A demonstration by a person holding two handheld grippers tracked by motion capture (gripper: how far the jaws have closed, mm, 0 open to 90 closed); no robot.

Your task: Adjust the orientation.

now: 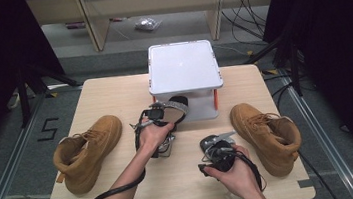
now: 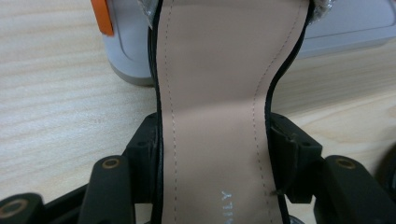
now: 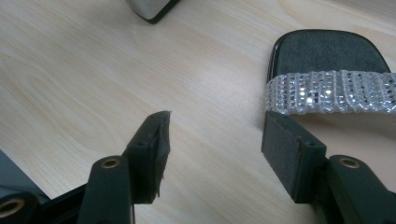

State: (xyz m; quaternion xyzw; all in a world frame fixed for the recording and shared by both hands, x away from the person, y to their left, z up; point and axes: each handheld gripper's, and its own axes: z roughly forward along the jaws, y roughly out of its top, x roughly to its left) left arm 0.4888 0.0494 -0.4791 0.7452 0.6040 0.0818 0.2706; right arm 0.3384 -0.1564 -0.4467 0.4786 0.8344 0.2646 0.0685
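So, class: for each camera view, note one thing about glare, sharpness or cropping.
High view: overhead light glares off the white box lid, washing out its surface. Left gripper view: the sandal insole is close, its printed lettering soft. Right gripper view: the rhinestone strap sparkles with highlights, and the frame edge crops it.

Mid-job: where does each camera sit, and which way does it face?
High view: above the person's side, facing forward and down on the table and white box; both forearms enter from below, holding left claw and right claw.
Left gripper view: on the left claw, looking along jaws shut on a sandal toward the box.
Right gripper view: on the right claw, looking at tabletop between open jaws, a sparkly sandal toe beside.
Shared: high and left gripper views both show box and sandal.
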